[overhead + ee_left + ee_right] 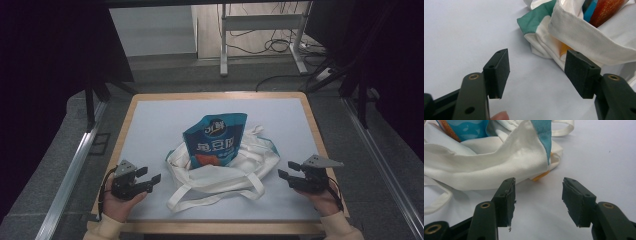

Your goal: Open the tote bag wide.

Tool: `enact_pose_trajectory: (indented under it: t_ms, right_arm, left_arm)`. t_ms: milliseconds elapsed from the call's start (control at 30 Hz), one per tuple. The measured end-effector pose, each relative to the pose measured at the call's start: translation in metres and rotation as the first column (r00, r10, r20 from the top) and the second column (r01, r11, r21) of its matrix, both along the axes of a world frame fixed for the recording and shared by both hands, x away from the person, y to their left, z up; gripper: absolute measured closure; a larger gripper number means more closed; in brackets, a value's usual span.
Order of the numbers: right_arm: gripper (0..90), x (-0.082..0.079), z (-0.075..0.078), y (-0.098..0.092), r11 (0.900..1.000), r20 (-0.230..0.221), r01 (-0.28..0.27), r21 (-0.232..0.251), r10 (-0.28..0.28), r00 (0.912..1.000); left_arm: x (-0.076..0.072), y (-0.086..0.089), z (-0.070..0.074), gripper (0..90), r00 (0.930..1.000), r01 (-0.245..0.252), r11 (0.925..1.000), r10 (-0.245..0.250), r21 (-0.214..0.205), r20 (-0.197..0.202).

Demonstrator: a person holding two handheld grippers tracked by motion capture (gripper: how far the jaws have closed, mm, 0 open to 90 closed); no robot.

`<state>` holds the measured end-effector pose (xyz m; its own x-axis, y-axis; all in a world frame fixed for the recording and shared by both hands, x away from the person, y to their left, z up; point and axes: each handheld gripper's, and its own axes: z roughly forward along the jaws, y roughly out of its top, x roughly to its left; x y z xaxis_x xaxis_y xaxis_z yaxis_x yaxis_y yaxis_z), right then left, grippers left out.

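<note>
Both tongs, left (pixel 150 178) and right (pixel 288 174), rest open and empty on the counter (pixel 150 125) flanking the bag (pixel 227 172) holding a pouch (pixel 216 137); next move likely requires gripping the bag's rim.

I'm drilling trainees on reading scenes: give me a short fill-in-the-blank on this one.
1. The blue snack pouch stands inside the white cloth ____.
2. The left gripper has its jaws ____.
3. The right gripper holds ____.
4. The tote bag lies ____ the two grippers.

Missing words: bag; open; nothing; between
</note>
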<state>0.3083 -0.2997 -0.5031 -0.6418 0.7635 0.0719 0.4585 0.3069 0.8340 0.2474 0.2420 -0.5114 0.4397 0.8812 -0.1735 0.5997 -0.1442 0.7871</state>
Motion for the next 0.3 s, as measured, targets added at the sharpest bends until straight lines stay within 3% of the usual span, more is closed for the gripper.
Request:
enact_pose_trajectory:
  t_ms: [300]
  right_arm:
    - [38.5, 0.0022, -0.0030, 0.0039, 0.9997, 0.002, 0.005, -0.025, -0.005, 1.0000]
  left_arm:
    - [0.0046, -0.0004, -0.0033, 32.4, 1.0000, -0.007, 0.9998, 0.006, 0.021, 0.005]
